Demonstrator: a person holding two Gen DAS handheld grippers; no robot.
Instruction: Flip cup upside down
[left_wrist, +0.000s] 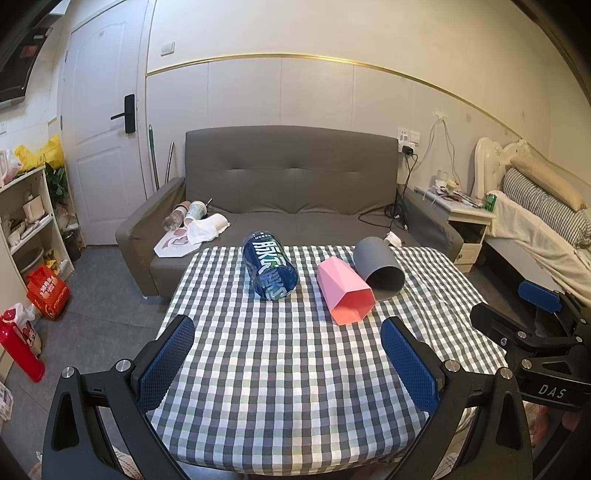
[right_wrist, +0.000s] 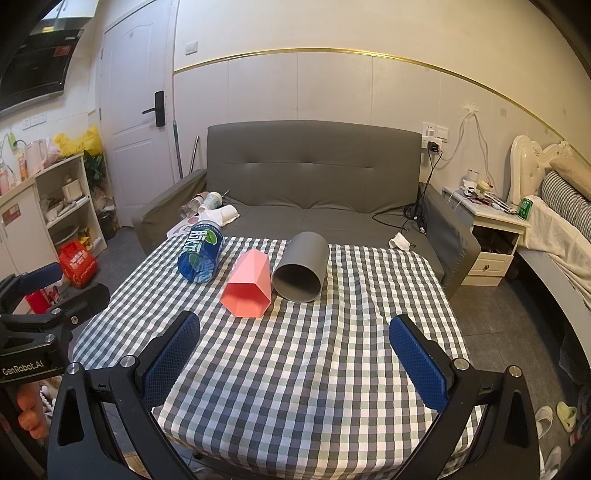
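Lying on their sides at the far half of the checked worktop (right_wrist: 295, 369) are three cups: a blue printed cup (right_wrist: 201, 254) on the left, a pink faceted cup (right_wrist: 248, 286) in the middle and a grey cup (right_wrist: 302, 269) on the right, mouths turned toward the near edge. Pink and grey look to be touching or just beside each other; the blue one lies apart. None is upended yet, so the job seems to be at its very start, the approach. Which cup goes first I cannot tell. Next, one tool must reach forward, close around a cup's body and turn it mouth-down. The left gripper (left_wrist: 288, 354) and the right gripper (right_wrist: 295, 350) both hover over the near cloth, jaws spread wide, gripping nothing.
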